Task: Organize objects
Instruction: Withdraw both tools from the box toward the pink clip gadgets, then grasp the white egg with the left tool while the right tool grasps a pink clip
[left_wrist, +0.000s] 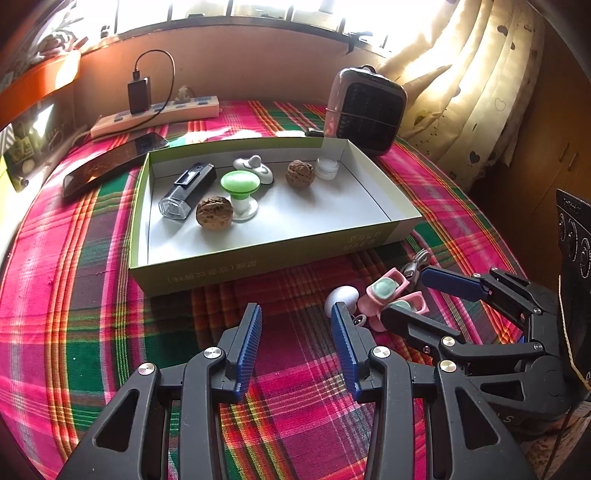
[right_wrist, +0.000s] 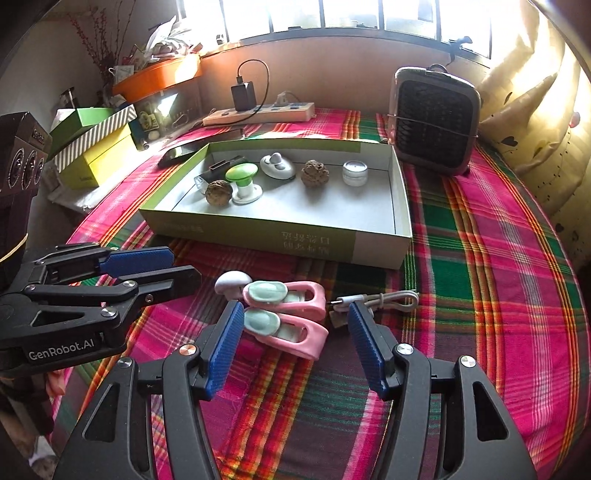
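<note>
A small fan heater (right_wrist: 436, 120) is standing on the plaid cloth (right_wrist: 480, 258) at the back right, near a heart-print curtain (left_wrist: 461, 92). A white power strip (right_wrist: 258, 112) is lying under the window, a black charger (right_wrist: 243, 95) plugged into it. Green and yellow boxes (right_wrist: 92, 147) are sitting stacked at left.

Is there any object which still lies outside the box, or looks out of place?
Yes. The pink clips, a white mushroom-shaped piece and a white cable lie on the plaid cloth before the box; other small things are inside.
</note>
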